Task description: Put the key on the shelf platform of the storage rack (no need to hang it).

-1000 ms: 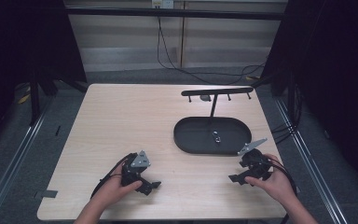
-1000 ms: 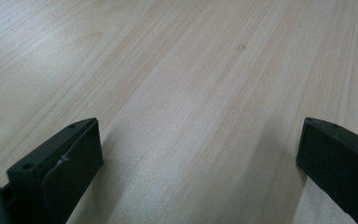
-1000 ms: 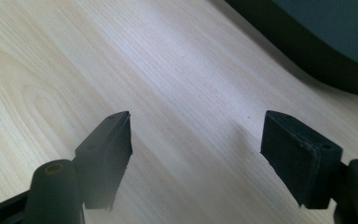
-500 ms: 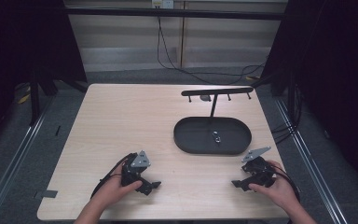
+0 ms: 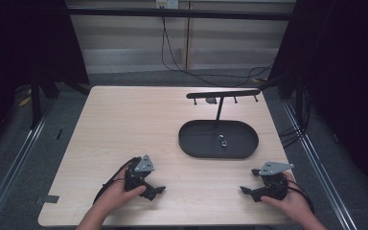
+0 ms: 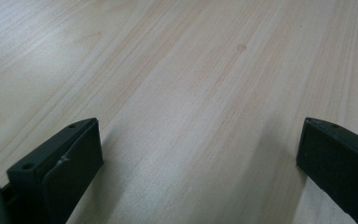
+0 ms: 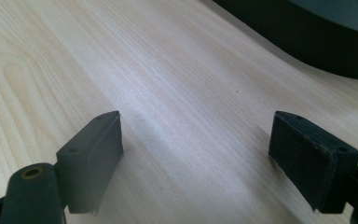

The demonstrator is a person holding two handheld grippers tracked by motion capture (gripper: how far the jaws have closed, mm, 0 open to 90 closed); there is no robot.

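While both rest on the bare table (image 5: pixel 124 124), left gripper (image 5: pixel 157 190) and right gripper (image 5: pixel 248 188) jaws apart, no writing legible.

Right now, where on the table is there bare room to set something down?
The far-left table, left of the black oval tray, is bare wood. So is the near strip between the left gripper and right gripper. The tray and hook stand crowd the far right.

Black oval tray (image 5: pixel 196 143), far right of table (image 5: pixel 124 124)

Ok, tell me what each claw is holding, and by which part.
Nothing. The left claw and right claw are both open over bare table.
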